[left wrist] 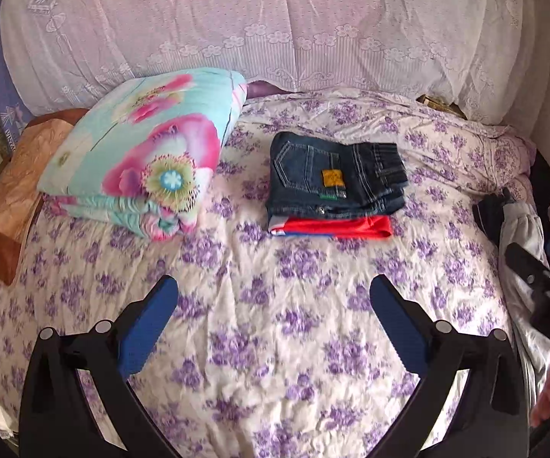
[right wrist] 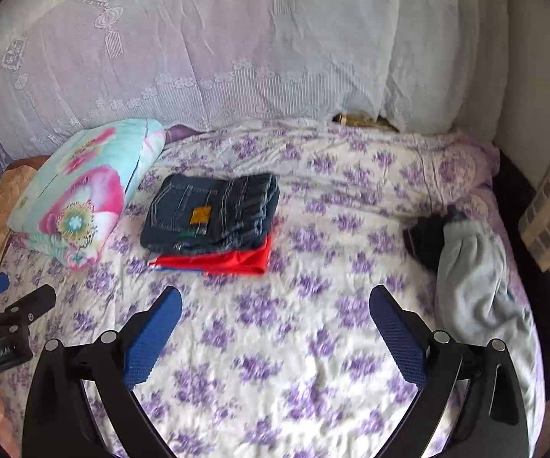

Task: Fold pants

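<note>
Folded dark blue jeans with a yellow patch lie on top of a folded red garment in the middle of the bed. My left gripper hangs open over bare bedsheet, well in front of the stack, with nothing between its blue pads. My right gripper is open too, empty, in front and to the right of the stack. Each gripper shows at the edge of the other's view: the right one and the left one.
The bed has a white sheet with purple flowers. A folded floral quilt lies left of the stack. A grey and dark pile of clothes sits at the right edge. A lace cover hangs behind.
</note>
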`<move>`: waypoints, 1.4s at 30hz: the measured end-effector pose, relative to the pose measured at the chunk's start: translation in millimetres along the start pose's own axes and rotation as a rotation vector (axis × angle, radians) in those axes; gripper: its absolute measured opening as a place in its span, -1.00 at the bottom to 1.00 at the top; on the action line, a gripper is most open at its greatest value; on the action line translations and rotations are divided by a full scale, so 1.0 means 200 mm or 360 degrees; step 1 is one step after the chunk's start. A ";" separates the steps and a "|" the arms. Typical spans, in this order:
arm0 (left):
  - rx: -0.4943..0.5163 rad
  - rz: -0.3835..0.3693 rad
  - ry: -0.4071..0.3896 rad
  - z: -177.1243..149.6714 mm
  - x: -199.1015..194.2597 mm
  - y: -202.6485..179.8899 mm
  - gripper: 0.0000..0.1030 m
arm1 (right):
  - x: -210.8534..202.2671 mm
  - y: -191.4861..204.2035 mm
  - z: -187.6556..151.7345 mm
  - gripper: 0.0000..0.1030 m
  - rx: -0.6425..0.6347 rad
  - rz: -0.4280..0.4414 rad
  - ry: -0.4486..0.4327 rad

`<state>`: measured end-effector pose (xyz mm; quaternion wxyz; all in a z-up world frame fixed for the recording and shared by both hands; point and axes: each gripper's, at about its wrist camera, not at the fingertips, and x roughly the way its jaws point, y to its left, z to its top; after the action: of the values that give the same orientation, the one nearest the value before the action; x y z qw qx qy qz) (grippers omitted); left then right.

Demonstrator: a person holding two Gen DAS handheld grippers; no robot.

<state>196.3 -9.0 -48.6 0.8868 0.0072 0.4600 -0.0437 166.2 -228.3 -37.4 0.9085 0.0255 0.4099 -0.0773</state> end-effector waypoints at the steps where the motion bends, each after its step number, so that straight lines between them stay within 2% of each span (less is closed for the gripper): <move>1: 0.0013 -0.0007 0.0003 -0.06 -0.05 -0.02 0.91 | -0.03 0.00 -0.06 0.93 0.0025 0.0017 0.0026; 6: 0.0079 0.0029 -0.0050 -0.23 -0.28 -0.06 0.91 | -0.13 0.04 -0.24 0.93 -0.0022 0.0039 0.0125; 15: 0.0036 0.0061 -0.0090 -0.28 -0.42 -0.04 0.90 | -0.32 0.07 -0.26 0.93 -0.0079 0.0047 0.0031; 42: 0.0017 0.0053 -0.0045 -0.25 -0.37 -0.04 0.90 | -0.36 0.11 -0.27 0.93 -0.0093 0.0068 0.0028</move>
<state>111.4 -9.9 -16.9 0.8937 0.0190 0.4471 -0.0315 82.4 -192.7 -20.4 0.9067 0.0084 0.4193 -0.0456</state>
